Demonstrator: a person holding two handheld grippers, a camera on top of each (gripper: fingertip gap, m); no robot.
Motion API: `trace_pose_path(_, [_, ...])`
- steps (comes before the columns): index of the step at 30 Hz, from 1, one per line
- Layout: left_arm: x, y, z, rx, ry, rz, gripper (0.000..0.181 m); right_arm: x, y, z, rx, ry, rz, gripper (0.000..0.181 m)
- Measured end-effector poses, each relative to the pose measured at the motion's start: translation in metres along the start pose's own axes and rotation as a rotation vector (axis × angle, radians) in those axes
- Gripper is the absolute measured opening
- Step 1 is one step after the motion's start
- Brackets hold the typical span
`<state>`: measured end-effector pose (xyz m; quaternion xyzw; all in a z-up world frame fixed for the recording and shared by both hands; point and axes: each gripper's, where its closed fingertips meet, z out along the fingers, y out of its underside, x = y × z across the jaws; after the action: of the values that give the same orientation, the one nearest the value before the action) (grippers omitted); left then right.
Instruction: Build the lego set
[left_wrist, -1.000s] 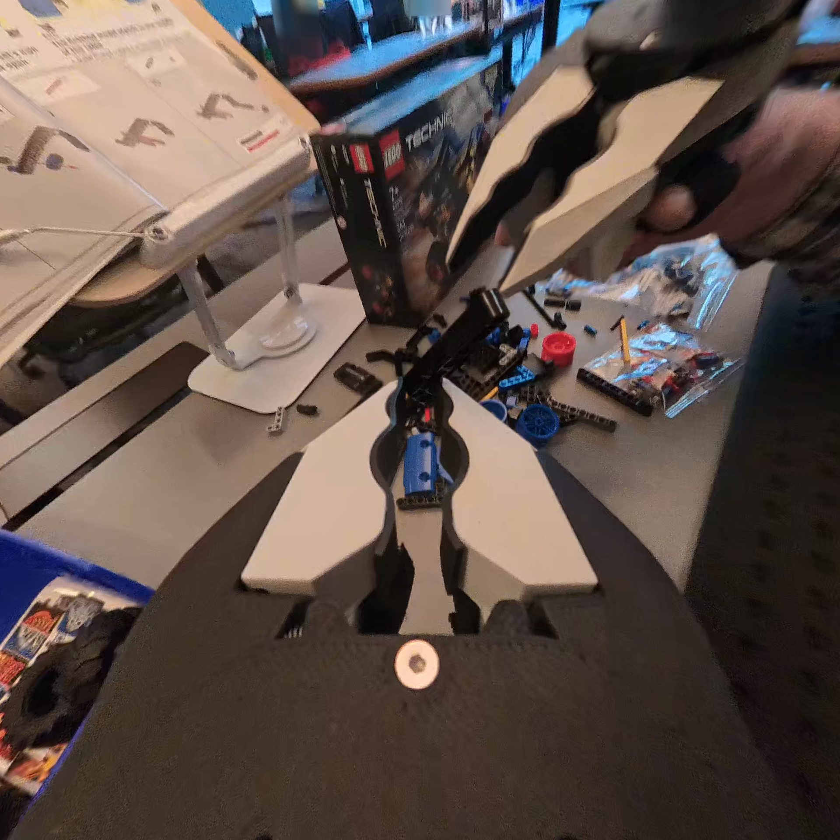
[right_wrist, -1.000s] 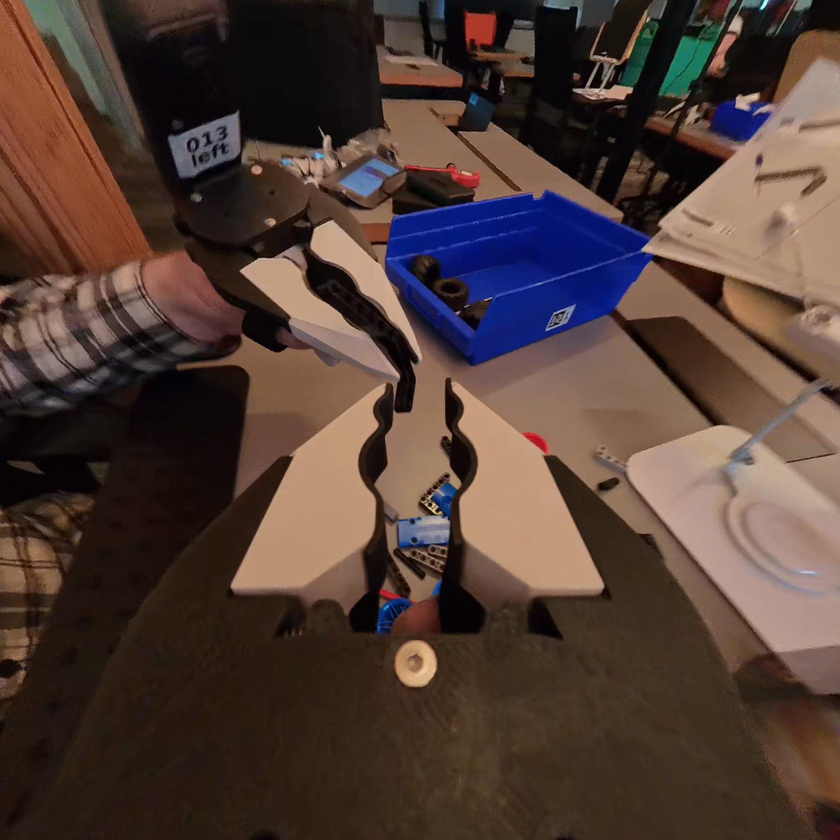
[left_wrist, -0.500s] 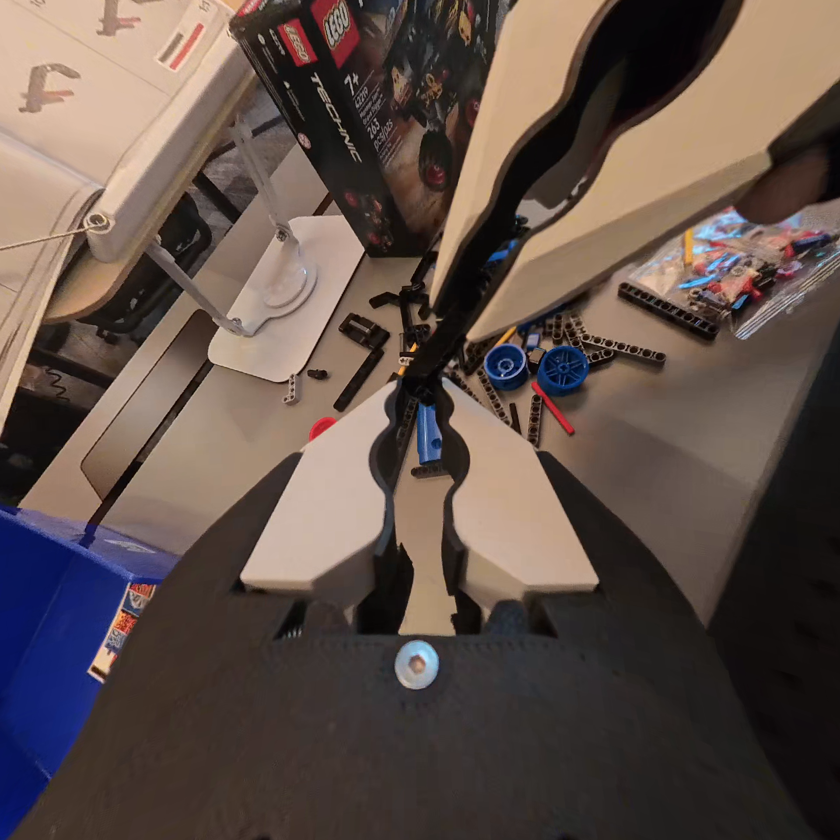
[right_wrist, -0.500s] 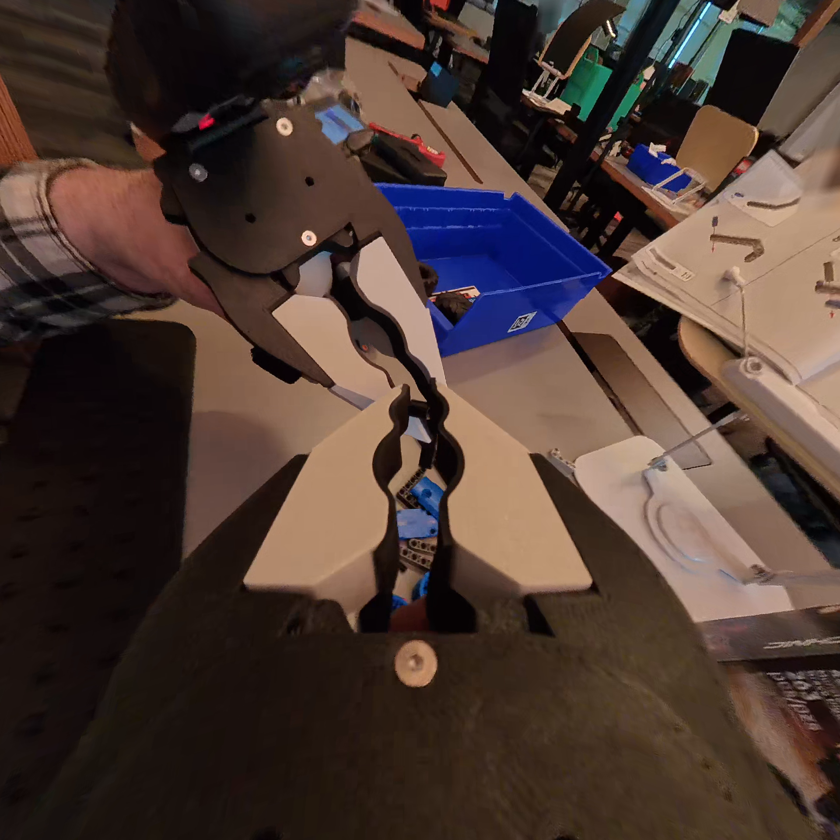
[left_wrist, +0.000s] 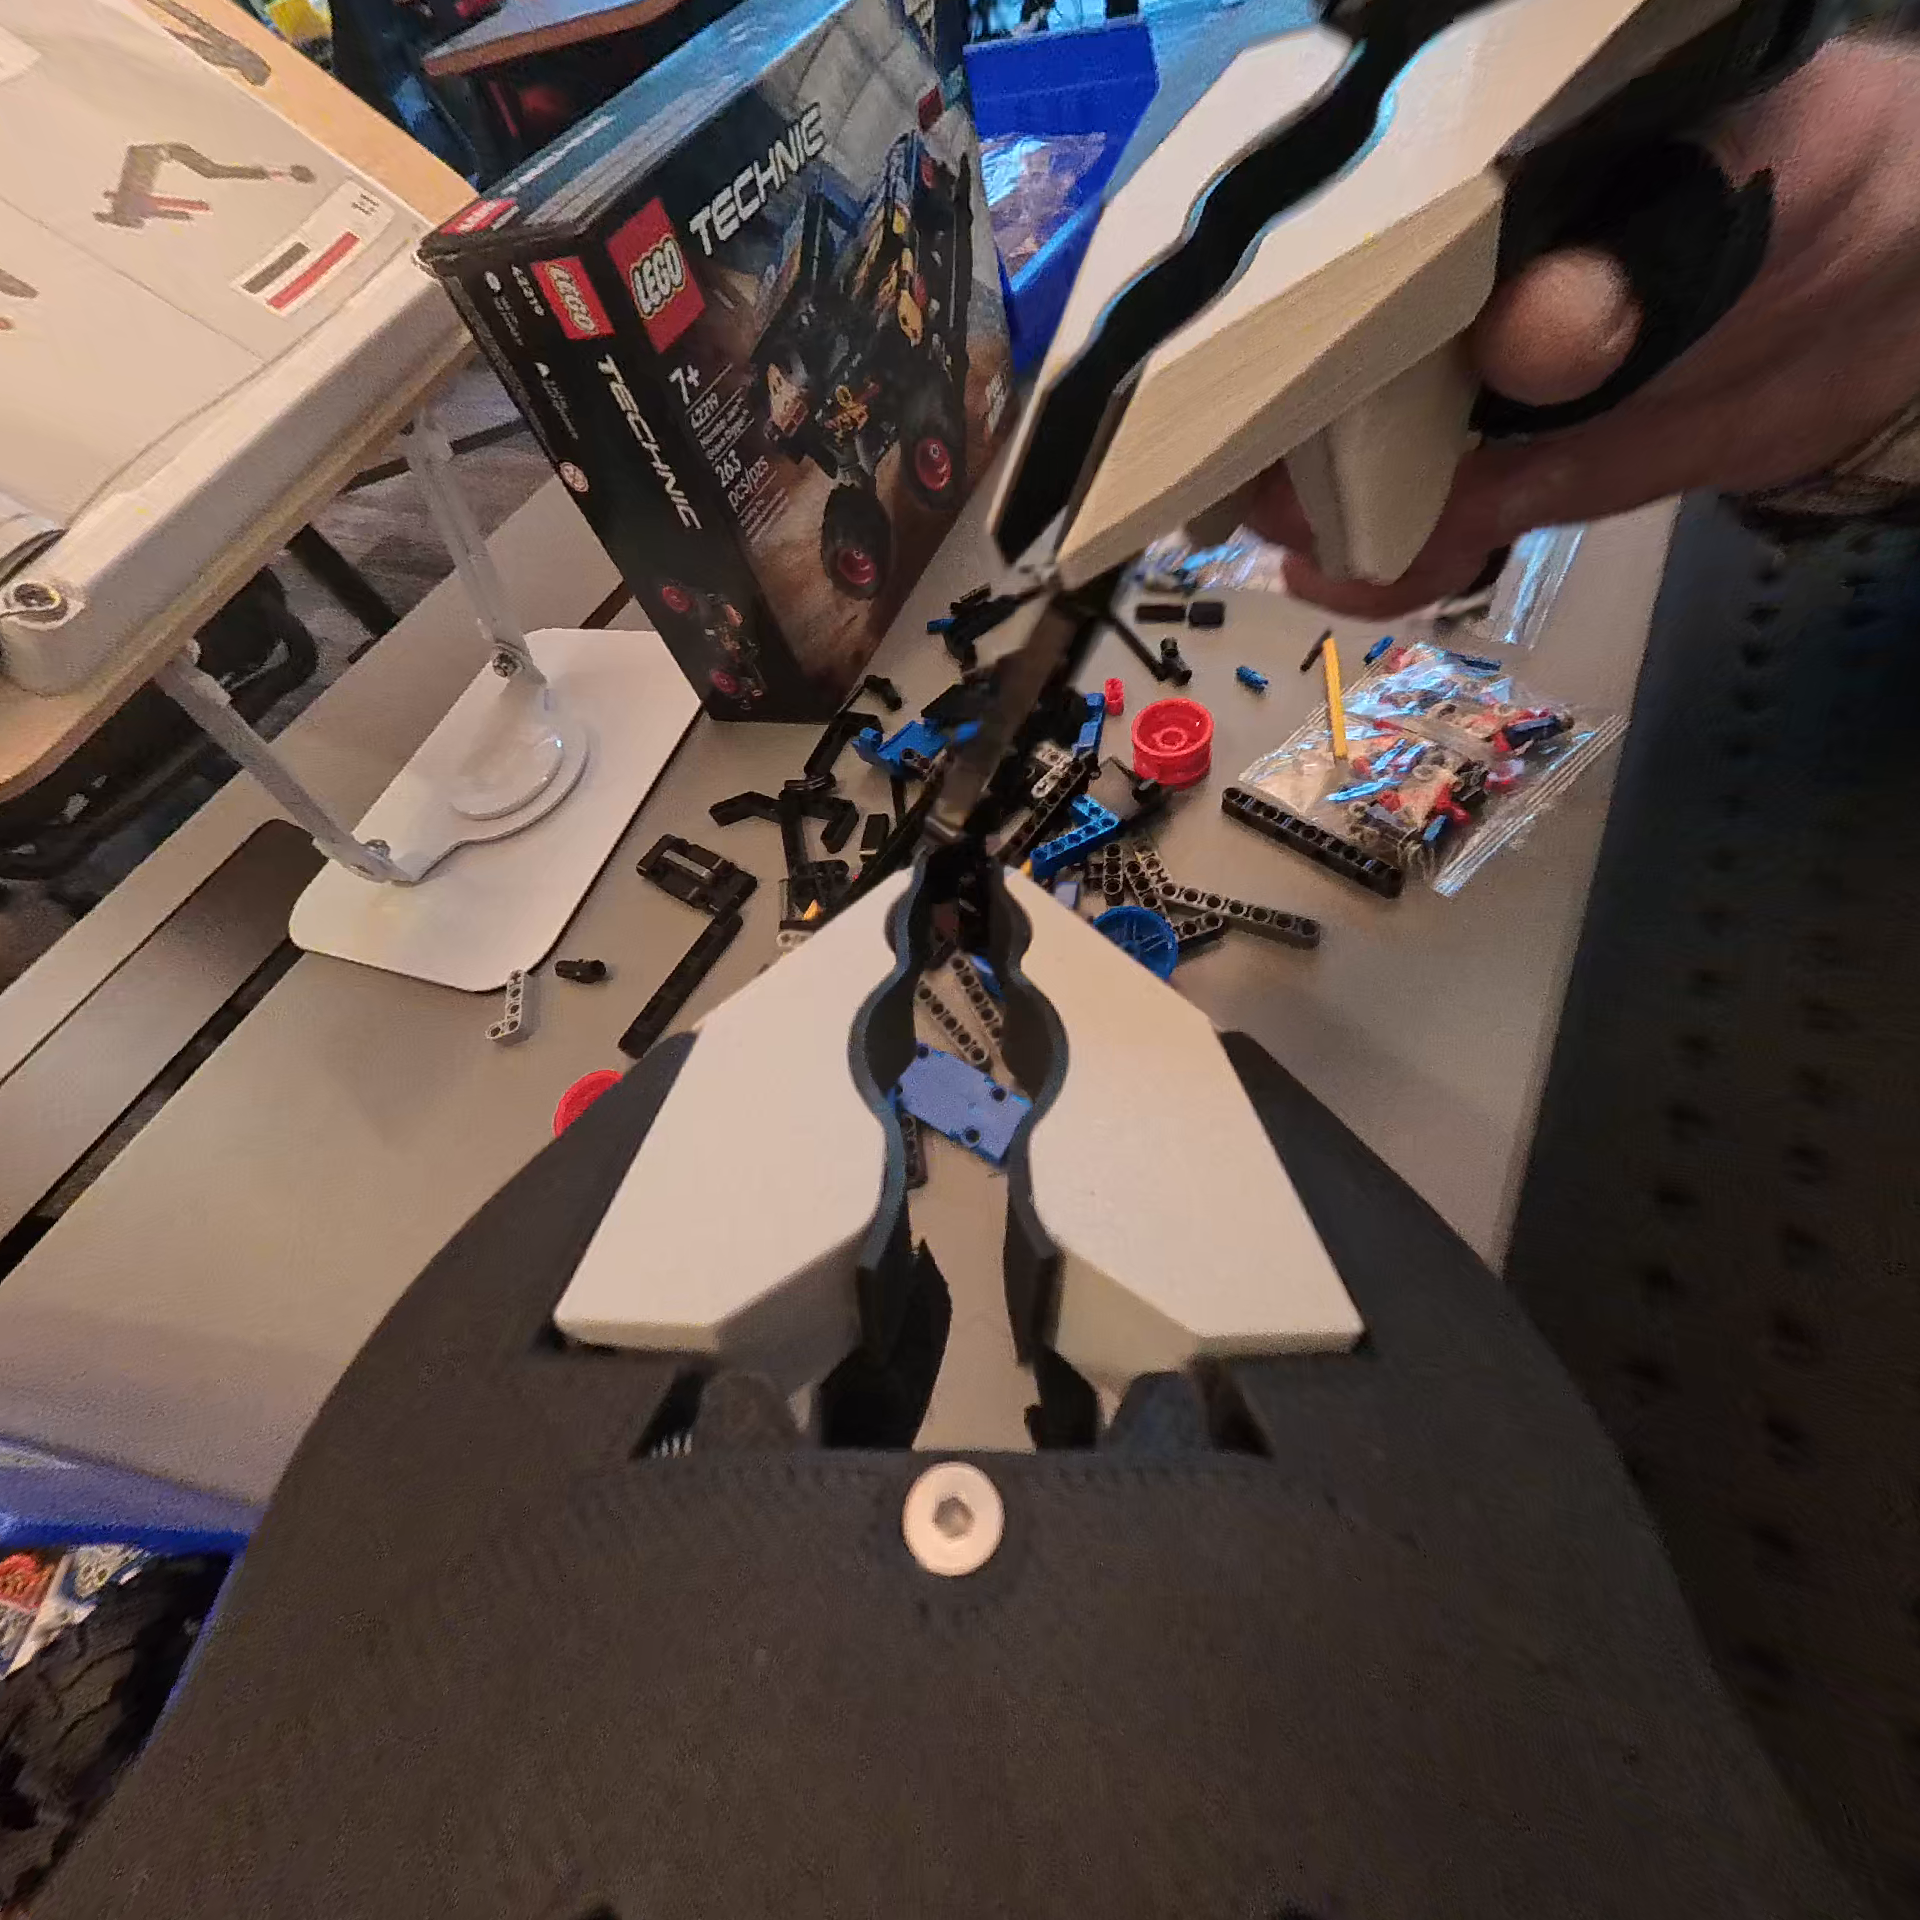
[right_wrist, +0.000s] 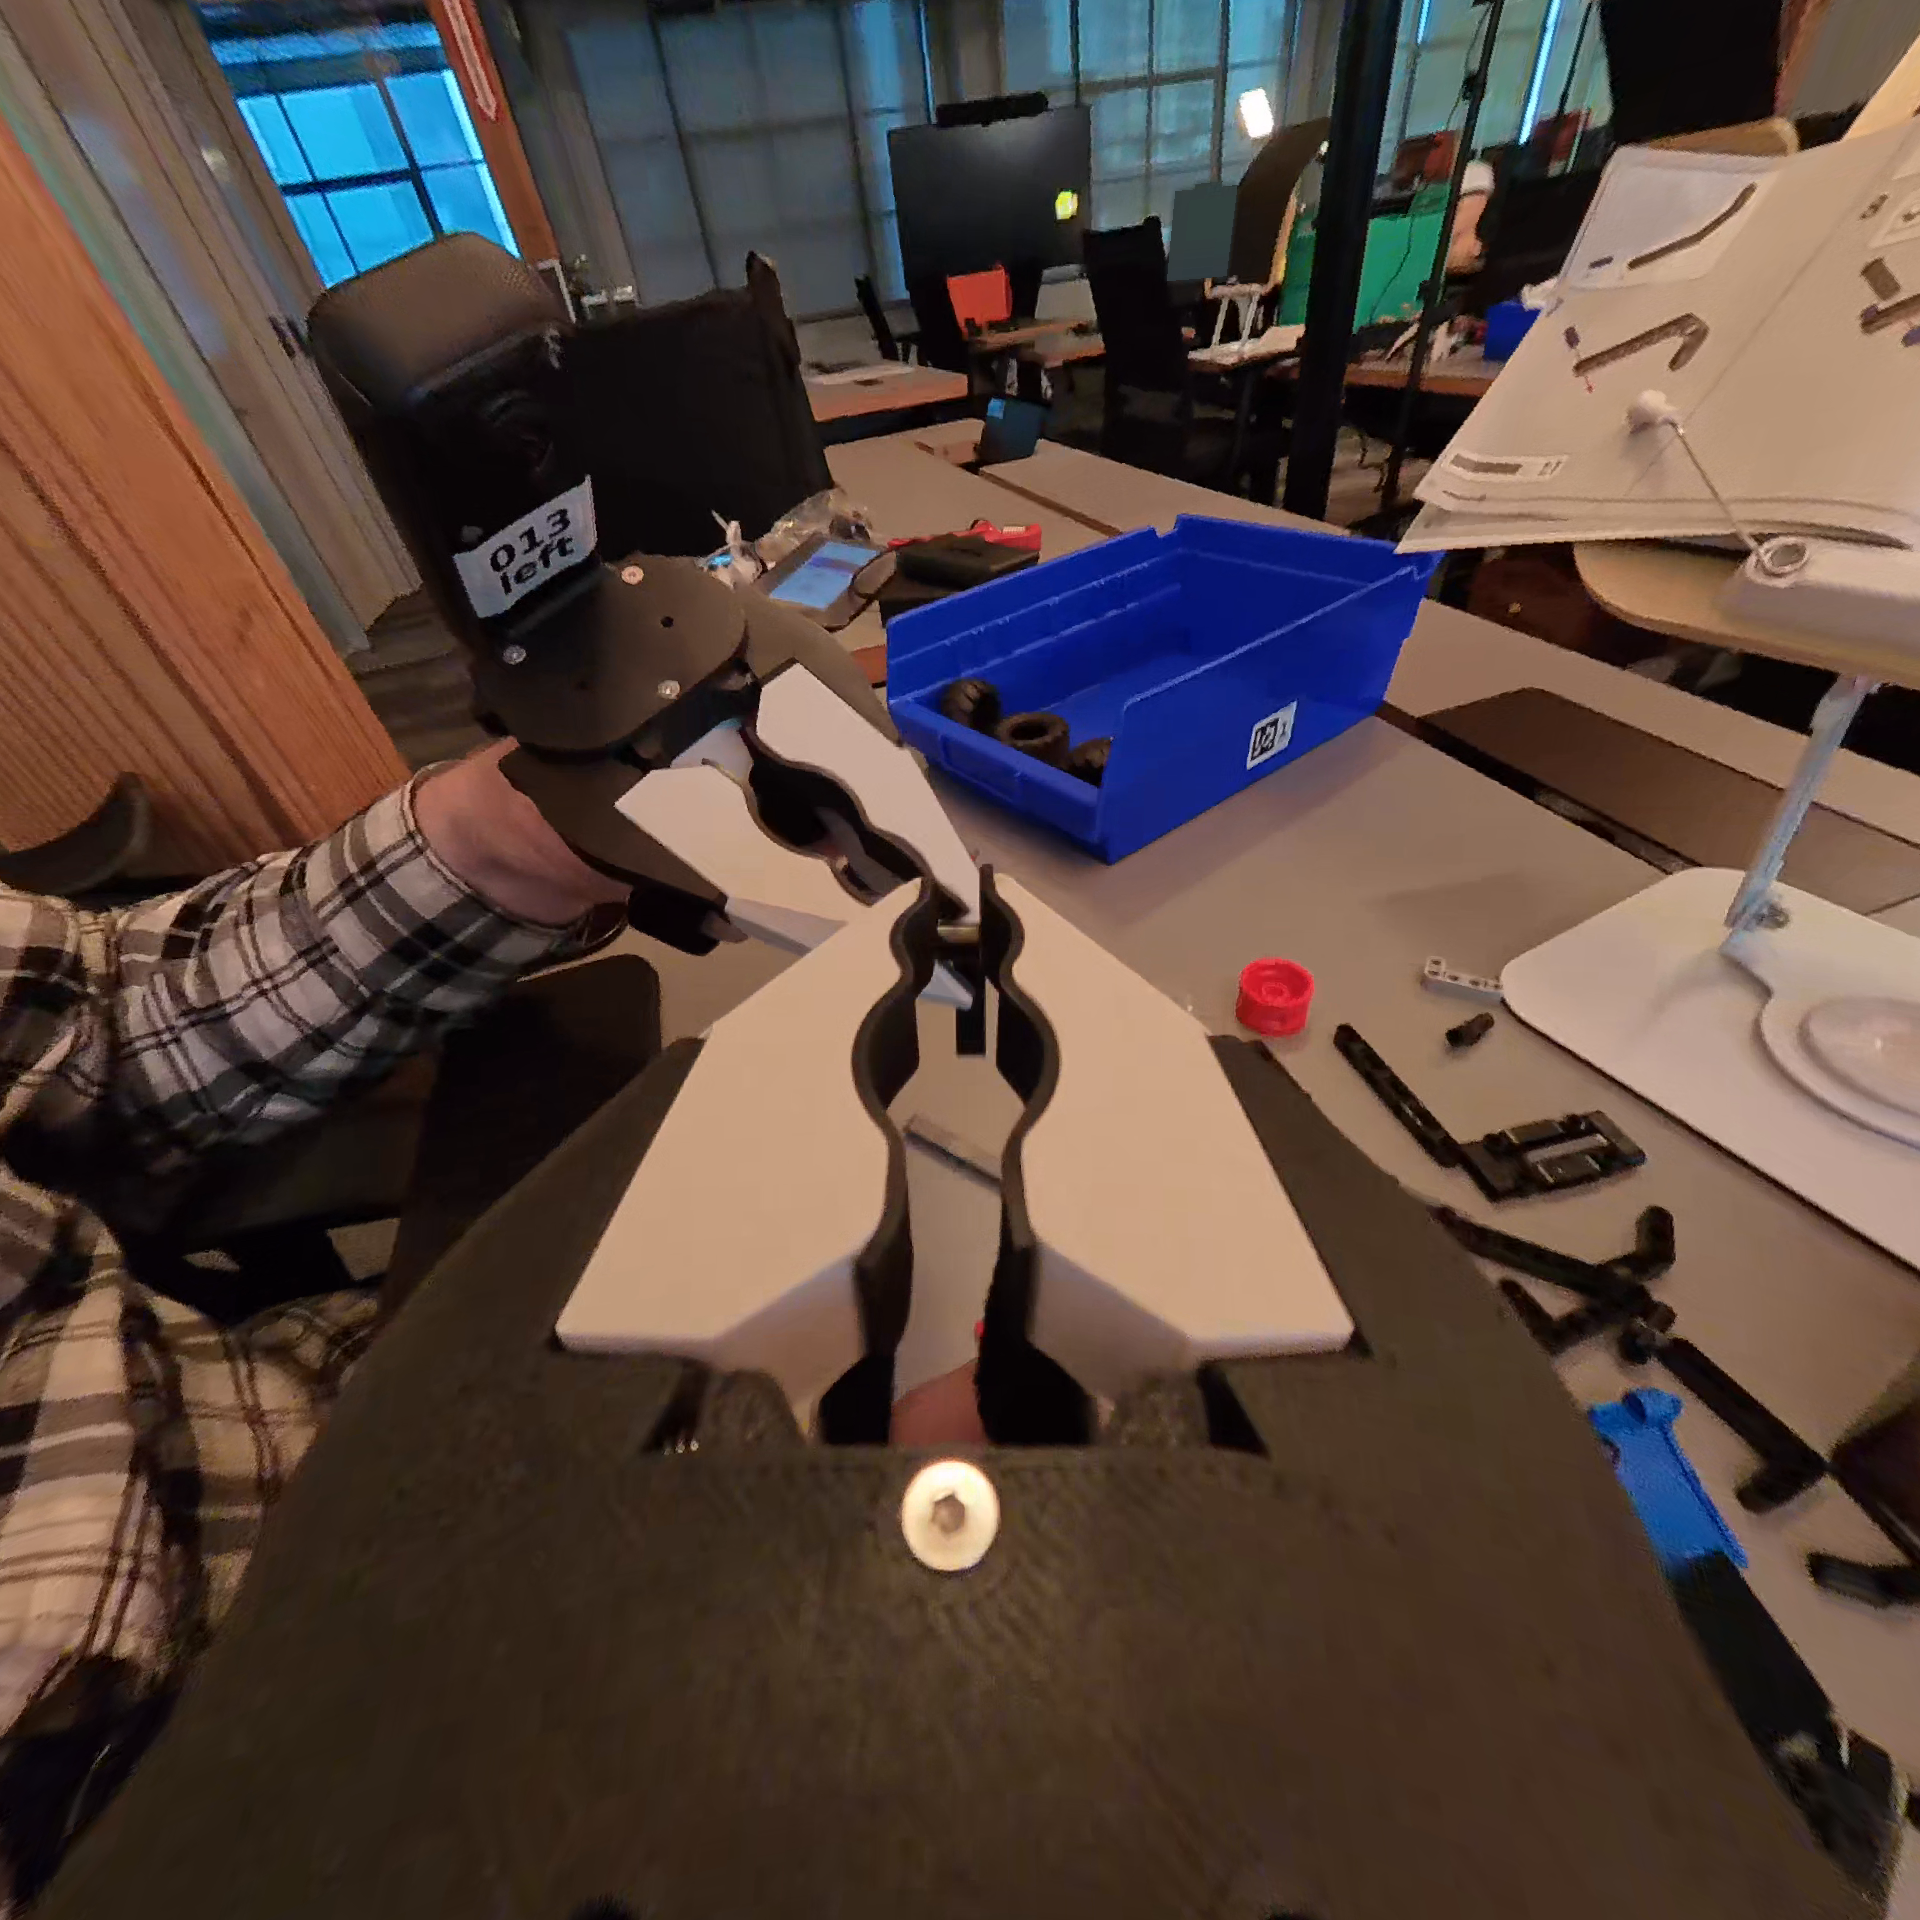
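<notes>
Both claws meet tip to tip above the grey desk (left_wrist: 1351, 1049), sharing one long black beam (left_wrist: 971, 805) between them. The left claw (left_wrist: 961, 883) has its fingers drawn close on the lower end of the beam, and in the left wrist view the beam runs up and away from those tips into the right claw (left_wrist: 1023, 566), which comes down from the upper right in a person's hand (left_wrist: 1662, 343). In the right wrist view the right claw (right_wrist: 961, 914) is pinched on the beam's other end, a short black length of it hanging down between the fingers, with the left claw (right_wrist: 935, 883) reaching in from the left, held by a hand in a plaid sleeve (right_wrist: 239, 977). Below the beam lies a loose heap of parts: blue and black beams, a red wheel hub (left_wrist: 1172, 738), a blue wheel hub (left_wrist: 1138, 940) and a clear bag of small parts (left_wrist: 1423, 769). The set's box (left_wrist: 748, 436) stands upright behind the heap, beside the white base of a stand (left_wrist: 488, 821) that carries the open instruction booklet (left_wrist: 156, 260). A blue bin (right_wrist: 1143, 665) with black tyres inside sits farther along the desk.
</notes>
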<state>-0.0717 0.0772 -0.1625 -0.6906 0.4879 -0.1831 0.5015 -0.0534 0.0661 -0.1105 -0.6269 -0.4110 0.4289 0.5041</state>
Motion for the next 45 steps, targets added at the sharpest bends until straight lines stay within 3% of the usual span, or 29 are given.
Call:
trace_pose_path(5, [0.006, 0.017, 0.005, -0.096, -0.023, 0.071, 0.008, 0.02, -0.003, -0.045, -0.041, 0.081, -0.025, 0.031])
trace_pose_path(9, [0.02, 0.033, 0.012, -0.171, -0.005, 0.12, 0.008, 0.054, 0.003, -0.106, -0.151, 0.263, -0.105, 0.026])
trace_pose_path(12, [0.043, 0.04, 0.02, -0.213, 0.075, 0.123, 0.008, 0.074, 0.028, -0.149, -0.305, 0.373, -0.156, 0.017])
trace_pose_path(17, [0.078, 0.06, 0.033, -0.311, 0.162, 0.172, 0.008, 0.085, 0.093, -0.19, -0.57, 0.411, -0.176, 0.012])
trace_pose_path(25, [0.107, 0.075, 0.049, -0.399, 0.239, 0.182, 0.008, 0.077, 0.172, -0.16, -0.753, 0.363, -0.13, 0.018])
trace_pose_path(28, [0.109, 0.075, 0.052, -0.4, 0.246, 0.175, 0.008, 0.079, 0.188, -0.148, -0.771, 0.398, -0.077, 0.022])
trace_pose_path(35, [0.108, 0.075, 0.056, -0.382, 0.25, 0.165, 0.008, 0.086, 0.194, -0.139, -0.734, 0.446, 0.041, 0.015])
trace_pose_path(45, [0.107, 0.075, 0.058, -0.353, 0.261, 0.164, 0.008, 0.098, 0.186, -0.128, -0.733, 0.429, -0.018, 0.018])
